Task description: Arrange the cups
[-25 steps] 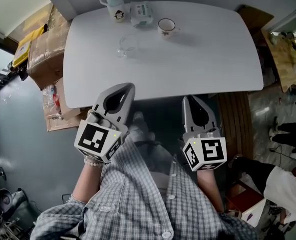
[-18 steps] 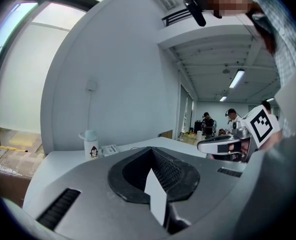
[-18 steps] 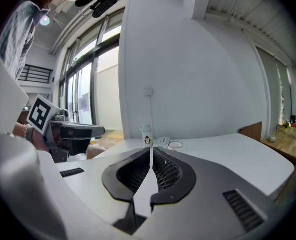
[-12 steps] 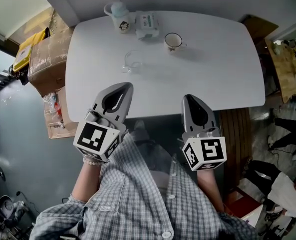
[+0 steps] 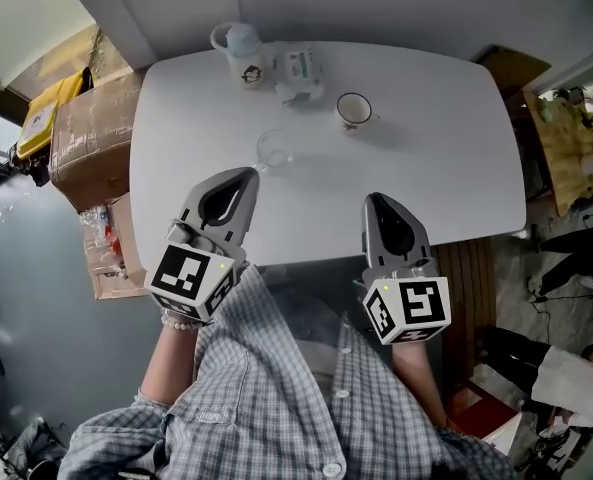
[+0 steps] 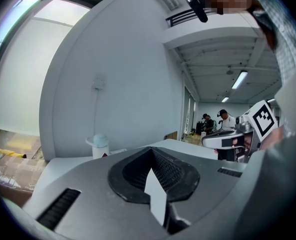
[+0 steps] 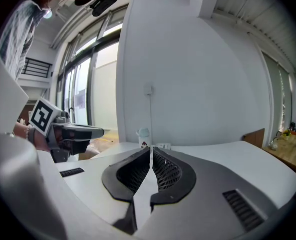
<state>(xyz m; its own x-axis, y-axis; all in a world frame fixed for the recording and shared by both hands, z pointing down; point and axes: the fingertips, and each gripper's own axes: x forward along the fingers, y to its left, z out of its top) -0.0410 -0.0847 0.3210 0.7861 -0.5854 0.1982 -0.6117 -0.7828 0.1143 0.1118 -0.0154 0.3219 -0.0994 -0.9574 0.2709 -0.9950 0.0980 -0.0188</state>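
Approach step, no cup held. Left gripper (image 5: 244, 175) and right gripper (image 5: 379, 201) jaws pressed together, empty. Next likely: spread left, reach glass cup (image 5: 275, 150) at its 1 o'clock.

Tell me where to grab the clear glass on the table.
Probably take the clear glass by its near wall from above, one jaw inside the rim, one outside: it stands upright, mouth open, just beyond the left gripper, whose jaws are shut.

Print on the white box (image 5: 301, 68) too small to read; clear glass (image 5: 275, 151) outline faint
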